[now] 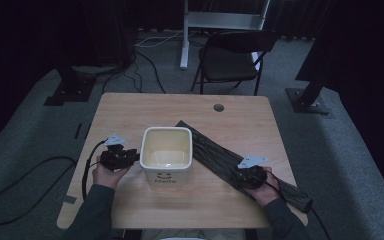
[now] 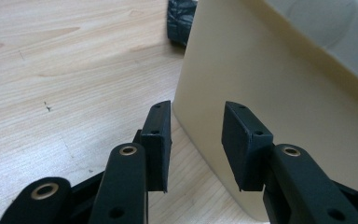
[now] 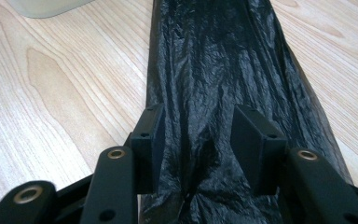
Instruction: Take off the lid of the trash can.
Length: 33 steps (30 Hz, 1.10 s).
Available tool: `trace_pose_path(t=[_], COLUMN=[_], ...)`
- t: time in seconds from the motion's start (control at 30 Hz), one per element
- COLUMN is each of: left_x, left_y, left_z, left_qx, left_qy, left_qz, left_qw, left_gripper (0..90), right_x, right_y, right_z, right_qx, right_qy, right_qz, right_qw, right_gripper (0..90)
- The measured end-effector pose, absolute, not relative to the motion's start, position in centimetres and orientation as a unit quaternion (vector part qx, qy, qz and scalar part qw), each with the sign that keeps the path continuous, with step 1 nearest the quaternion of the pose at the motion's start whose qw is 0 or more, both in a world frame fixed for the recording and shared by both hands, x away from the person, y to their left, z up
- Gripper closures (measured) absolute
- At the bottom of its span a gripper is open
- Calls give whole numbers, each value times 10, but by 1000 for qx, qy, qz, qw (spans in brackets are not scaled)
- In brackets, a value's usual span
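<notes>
Although the square cream plastic bin (image 1: 166, 155) sits upright at the middle of the pale wooden table (image 1: 130, 112), the work at this moment lies with the long, flat, crumpled black plastic bag (image 1: 215, 150) stretched out beside it. The bag's long axis runs diagonally, from behind the bin's far right corner to the table's near right edge, where its end hangs over. The right gripper (image 3: 198, 140) rests on the bag's near part, pointing up that long axis toward the bin. In the right gripper view its 2 jaws stand moderately apart with a ridge of the black film rising between them; the pads do not press on it, so nothing is held there.

The left gripper (image 2: 196, 140) is at the bin's left side, its jaws about half open and straddling the near left corner of the bin's wall. The right-hand pad lies against or just beside the wall, yet no clamp is visible.

The right hand is plainly the nearer to the bag, the left to the bin. A likely next move is to pinch the film along that ridge and bring the bag toward the bin's open mouth.
</notes>
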<state>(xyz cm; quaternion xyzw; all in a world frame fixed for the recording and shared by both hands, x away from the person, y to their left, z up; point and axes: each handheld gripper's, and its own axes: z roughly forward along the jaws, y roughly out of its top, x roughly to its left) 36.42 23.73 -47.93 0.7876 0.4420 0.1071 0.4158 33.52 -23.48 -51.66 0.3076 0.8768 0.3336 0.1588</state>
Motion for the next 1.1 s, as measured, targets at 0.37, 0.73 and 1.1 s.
trace_pose_path(t=[0.37, 0.73, 1.1], left_x=[362, 361, 365], left_y=[243, 252, 251], left_z=[-467, -437, -416], left_qx=[780, 790, 786], left_qy=[437, 412, 401], left_qz=[123, 137, 142], left_qw=[430, 432, 449], left_gripper=[640, 655, 631], right_x=[339, 338, 337], right_y=[-234, -237, -238], right_z=[-518, -521, -522], right_qx=[303, 304, 304], right_qy=[881, 883, 884], right_qz=[329, 325, 323], right_qw=[157, 151, 148], right_gripper=[525, 529, 533])
